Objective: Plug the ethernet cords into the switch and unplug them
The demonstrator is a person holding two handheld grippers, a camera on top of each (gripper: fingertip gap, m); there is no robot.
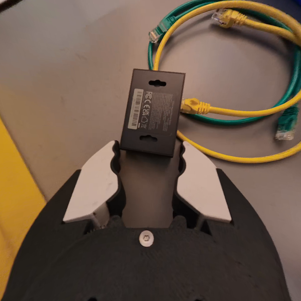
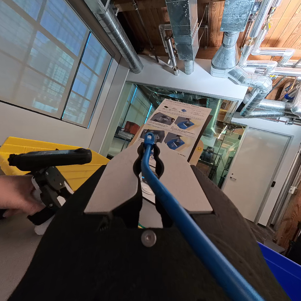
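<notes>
In the left wrist view a black switch lies label side up on the grey table. My left gripper is open, with its fingertips either side of the switch's near end. One yellow plug sits in the switch's right side. A loose yellow plug and two loose green plugs lie beyond and to the right. My right gripper is shut on a blue ethernet cord, raised and pointing up into the room. The blue plug sticks out past the fingertips.
A yellow bin stands at the left, also showing in the left wrist view. A blue bin is at the lower right. A hand holds the left gripper. A picture sheet stands behind the table. The left gripper's tips are roughly 30 centimeters from the right gripper's. The black switch is about 4 centimeters from my left fingertips.
</notes>
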